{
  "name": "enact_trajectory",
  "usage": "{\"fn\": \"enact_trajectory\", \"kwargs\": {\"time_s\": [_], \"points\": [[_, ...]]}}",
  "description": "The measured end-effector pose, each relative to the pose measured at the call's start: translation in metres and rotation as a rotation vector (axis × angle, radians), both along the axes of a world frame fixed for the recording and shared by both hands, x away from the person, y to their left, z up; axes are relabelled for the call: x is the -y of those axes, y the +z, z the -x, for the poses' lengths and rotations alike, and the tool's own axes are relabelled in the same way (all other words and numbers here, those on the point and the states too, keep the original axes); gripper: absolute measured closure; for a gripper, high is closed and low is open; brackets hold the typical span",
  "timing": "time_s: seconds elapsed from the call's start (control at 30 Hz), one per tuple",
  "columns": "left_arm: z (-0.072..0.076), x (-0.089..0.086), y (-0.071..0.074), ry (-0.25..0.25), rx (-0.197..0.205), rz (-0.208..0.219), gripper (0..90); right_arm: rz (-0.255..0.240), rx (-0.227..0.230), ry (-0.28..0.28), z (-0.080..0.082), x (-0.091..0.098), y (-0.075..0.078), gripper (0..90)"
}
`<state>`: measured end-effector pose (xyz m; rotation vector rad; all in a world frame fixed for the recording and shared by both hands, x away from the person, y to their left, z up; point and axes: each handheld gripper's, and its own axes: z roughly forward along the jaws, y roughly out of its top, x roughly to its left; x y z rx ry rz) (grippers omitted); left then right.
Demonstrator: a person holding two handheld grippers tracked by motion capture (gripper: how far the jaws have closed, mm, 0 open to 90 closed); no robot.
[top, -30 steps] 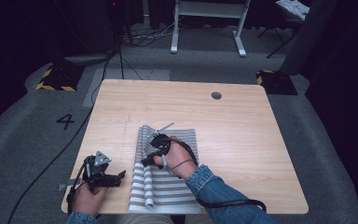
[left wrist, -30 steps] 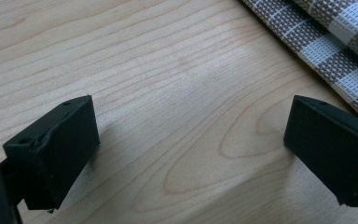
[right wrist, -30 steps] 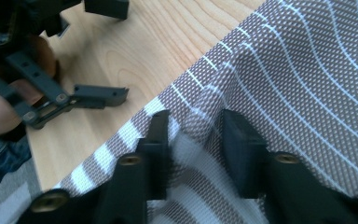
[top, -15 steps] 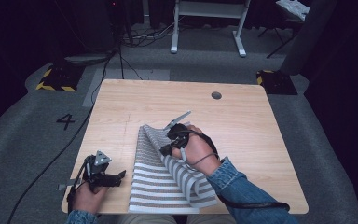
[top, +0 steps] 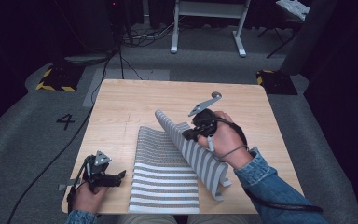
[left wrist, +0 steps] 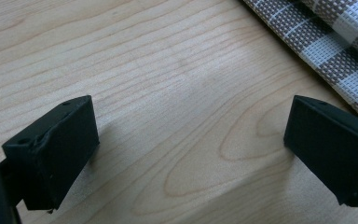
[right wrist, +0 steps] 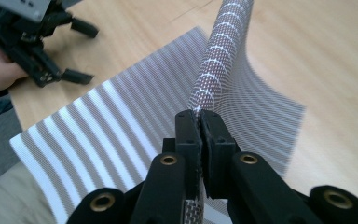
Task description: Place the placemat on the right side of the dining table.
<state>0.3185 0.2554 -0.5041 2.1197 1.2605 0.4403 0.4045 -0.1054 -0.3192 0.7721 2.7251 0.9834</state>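
A grey-and-white striped woven mat (top: 163, 179) lies on the wooden table (top: 135, 100), its near end hanging over the front edge. My right gripper (top: 187, 135) is shut on the mat's edge (right wrist: 214, 60) and holds that side up off the table as a curved flap (top: 196, 151). Its jaws have just been closing, with the mat's edge pinched between them (right wrist: 199, 122). My left gripper (top: 120, 177) rests on the table at the front left, open, with bare wood between its jaws (left wrist: 191, 149). The mat's corner (left wrist: 335, 46) lies just beyond it.
The table's far half is bare wood. A black cable (top: 51, 163) trails from the left gripper across the grey floor, past a painted 4 (top: 66, 121). A white frame (top: 207, 23) stands beyond the table. My denim sleeve (top: 270, 182) crosses the front right corner.
My right gripper has risen and moved right and away with the mat's edge, and the folded mat has opened out wider across the table. The left gripper has stayed put.
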Motion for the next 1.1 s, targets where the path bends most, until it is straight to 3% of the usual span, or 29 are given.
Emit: {"fn": "enact_trajectory", "kwargs": {"time_s": [0.23, 0.5, 0.73, 0.83, 0.87, 1.1], "points": [[0.001, 0.000, 0.000, 0.005, 0.005, 0.000, 3.4, -0.027, 0.094, -0.102, -0.012, 0.043, 0.034, 87.3], [0.003, 0.000, 0.000, 0.008, 0.002, -0.004, 3.5, -0.034, 0.178, -0.159, -0.030, 0.076, 0.057, 87.5], [0.004, 0.000, 0.000, 0.009, 0.002, 0.000, 3.9, -0.008, 0.255, -0.206, -0.055, 0.102, 0.063, 87.6], [0.004, 0.000, 0.000, 0.009, 0.002, 0.000, 3.9, -0.004, 0.262, -0.225, -0.061, 0.108, 0.063, 87.7], [0.004, 0.000, 0.000, 0.009, 0.002, 0.001, 3.8, 0.021, 0.291, -0.233, -0.069, 0.114, 0.063, 87.7], [0.004, 0.000, 0.000, 0.010, 0.003, 0.000, 3.9, 0.077, 0.350, -0.264, -0.082, 0.131, 0.063, 87.7]]}}
